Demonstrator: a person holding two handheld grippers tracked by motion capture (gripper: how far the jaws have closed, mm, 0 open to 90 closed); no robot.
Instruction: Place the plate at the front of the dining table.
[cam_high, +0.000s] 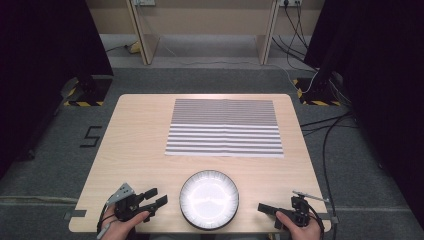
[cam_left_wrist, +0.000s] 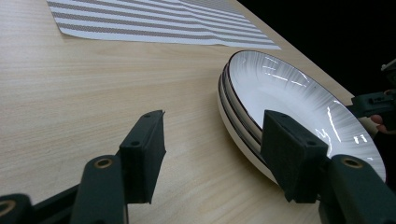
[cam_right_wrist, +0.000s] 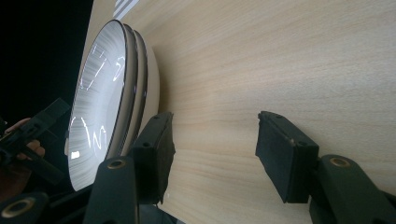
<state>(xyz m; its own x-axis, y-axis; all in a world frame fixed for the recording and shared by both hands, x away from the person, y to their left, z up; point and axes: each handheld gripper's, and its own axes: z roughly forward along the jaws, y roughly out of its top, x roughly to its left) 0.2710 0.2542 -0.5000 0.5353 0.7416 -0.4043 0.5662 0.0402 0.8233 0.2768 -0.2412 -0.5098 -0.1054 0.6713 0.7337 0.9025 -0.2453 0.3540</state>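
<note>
A stack of white plates (cam_high: 209, 198) with dark rims sits at the front middle of the wooden table (cam_high: 135, 145). My left gripper (cam_high: 156, 197) stands open just left of the stack, and its right jaw is close to the plates' rim (cam_left_wrist: 243, 121). My right gripper (cam_high: 262, 207) is open to the right of the stack, turned on its side, with its left jaw near the plates (cam_right_wrist: 100, 102). Neither gripper (cam_left_wrist: 215, 123) (cam_right_wrist: 215, 126) holds anything. A grey-and-white striped placemat (cam_high: 224, 127) lies flat beyond the plates.
Bare wood surrounds the stack, and the table's front edge runs just under both hands. The placemat's near corner (cam_left_wrist: 154, 21) lies ahead of the left gripper. Black stands, cables (cam_high: 325, 135) and grey floor ring the table.
</note>
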